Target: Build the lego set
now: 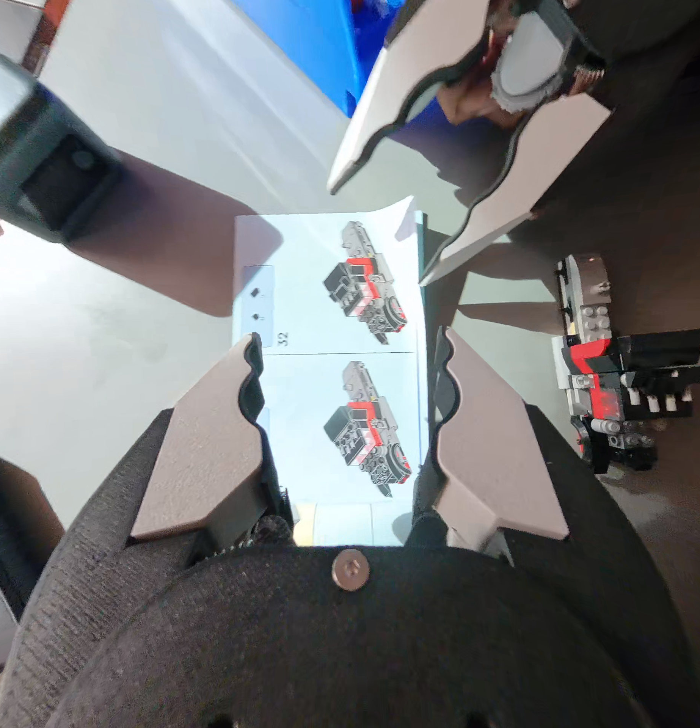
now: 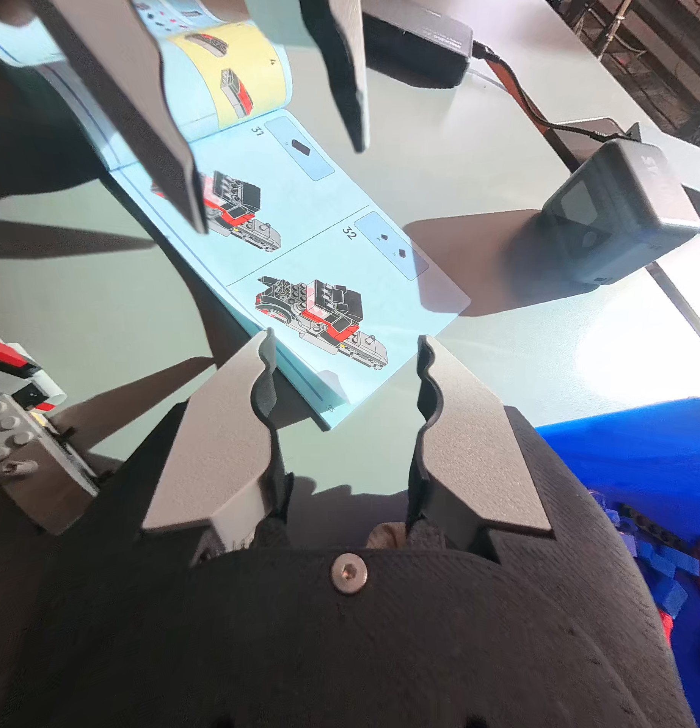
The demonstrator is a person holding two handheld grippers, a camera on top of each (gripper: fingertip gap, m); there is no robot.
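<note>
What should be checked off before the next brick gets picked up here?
1. Left gripper empty, jaws apart: ok.
2. Right gripper empty, jaws apart: ok.
3. Instruction booklet open and flat enough to read the building steps: ok, though the left gripper's finger covers part of the upper step in the right wrist view.
4. Half-built car resting on the table beside the booklet, untouched: ok.
5. Blue bin of loose bricks close to the right gripper: ok.
6. The small black bricks needed lie in the bin: cannot tell.
</note>
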